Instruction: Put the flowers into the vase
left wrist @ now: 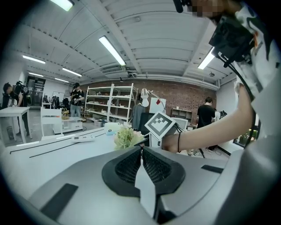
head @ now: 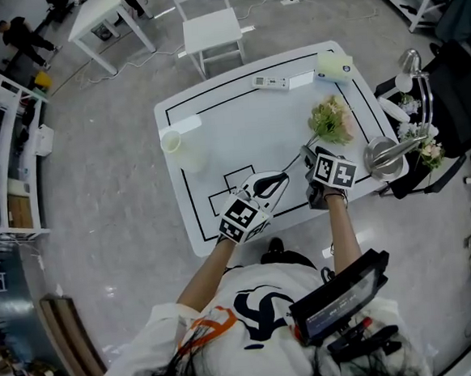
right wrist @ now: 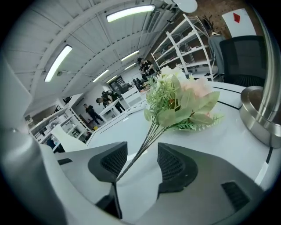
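Note:
The bunch of flowers [head: 330, 121] lies on the white table [head: 238, 114] toward its right side, pale pink blooms with green leaves, thin stems pointing at me. My right gripper [head: 308, 155] stands open over the stem ends; in the right gripper view the stems [right wrist: 139, 154] run between the spread jaws, close to the left pad, with the blooms [right wrist: 180, 103] ahead. My left gripper [head: 280, 179] is shut and empty just left of the stems; its view shows the flowers [left wrist: 126, 136] beyond its tip [left wrist: 141, 151]. The cream vase [head: 172, 142] stands at the table's left edge.
A remote [head: 269, 81] and a pale green box [head: 334, 66] lie at the table's far edge. A steel bowl [head: 383, 155] sits at the right edge, close to the flowers, seen large as a steel bowl [right wrist: 259, 114] on my right. A white chair [head: 211, 31] stands behind the table.

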### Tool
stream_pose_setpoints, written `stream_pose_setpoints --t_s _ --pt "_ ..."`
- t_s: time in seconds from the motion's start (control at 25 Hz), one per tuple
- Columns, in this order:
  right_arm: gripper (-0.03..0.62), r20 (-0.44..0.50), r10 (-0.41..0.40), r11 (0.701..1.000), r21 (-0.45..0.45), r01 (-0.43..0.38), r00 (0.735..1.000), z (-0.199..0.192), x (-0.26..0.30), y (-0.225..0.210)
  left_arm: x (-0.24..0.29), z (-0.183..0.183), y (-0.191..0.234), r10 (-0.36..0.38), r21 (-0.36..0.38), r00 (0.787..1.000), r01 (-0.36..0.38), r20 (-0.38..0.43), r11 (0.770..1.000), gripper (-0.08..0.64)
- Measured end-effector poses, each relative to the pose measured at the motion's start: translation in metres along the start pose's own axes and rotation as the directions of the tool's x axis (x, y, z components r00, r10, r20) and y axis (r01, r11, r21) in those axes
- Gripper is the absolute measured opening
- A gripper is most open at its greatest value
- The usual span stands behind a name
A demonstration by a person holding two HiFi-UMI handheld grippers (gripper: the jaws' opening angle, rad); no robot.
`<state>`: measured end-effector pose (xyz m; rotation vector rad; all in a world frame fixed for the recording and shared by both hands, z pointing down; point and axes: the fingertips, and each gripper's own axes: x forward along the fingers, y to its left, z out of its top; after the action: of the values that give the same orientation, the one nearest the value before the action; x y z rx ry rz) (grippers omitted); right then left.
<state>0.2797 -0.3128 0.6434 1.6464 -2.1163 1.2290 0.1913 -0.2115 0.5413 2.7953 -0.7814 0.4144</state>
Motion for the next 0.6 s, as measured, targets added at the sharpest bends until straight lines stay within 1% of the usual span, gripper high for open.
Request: stream_pose_setpoints --t_s 0.04,0.12,0.24,0.4,0.48,0.52,0.6 --pt "0.209 -0.003 -0.015 1.000 0.027 0.015 1.000 0.003 0.004 -0.003 0.000 0.000 0.001 0.003 0.000 1.000 -0.003 0.000 1.000 0.011" --pt "0.210 0.001 -0.054 0.995 0.080 0.054 0.999 0.010 0.011 -0.011 0.000 0.000 0.004 0.009 -0.001 1.000 -0.009 -0.001 1.000 0.011" --pt "0.210 0.001 -0.092 0.984 0.150 0.091 0.996 0.018 0.021 -0.020 -0.003 -0.003 0.007 0.017 -0.001 1.000 -0.017 -0.007 1.000 0.011" --pt "0.209 -0.013 -0.140 0.969 0.203 0.140 0.990 0.021 0.031 -0.034 -0.009 -0.007 0.013 0.037 -0.004 0.999 -0.037 -0.017 0.999 0.011" --pt "0.207 -0.024 -0.130 0.963 0.234 0.132 0.991 0.019 0.036 -0.037 -0.012 -0.009 0.017 0.050 -0.007 0.999 -0.050 -0.019 0.999 0.011" --pt "0.194 -0.024 -0.117 0.958 0.261 0.119 0.993 0.017 0.038 -0.038 -0.014 -0.010 0.019 0.056 -0.009 0.998 -0.056 -0.019 0.998 0.011" --pt "0.141 -0.015 -0.087 0.942 0.323 0.087 0.996 0.016 0.039 -0.036 -0.017 -0.010 0.023 0.067 -0.013 0.998 -0.067 -0.019 0.998 0.011"
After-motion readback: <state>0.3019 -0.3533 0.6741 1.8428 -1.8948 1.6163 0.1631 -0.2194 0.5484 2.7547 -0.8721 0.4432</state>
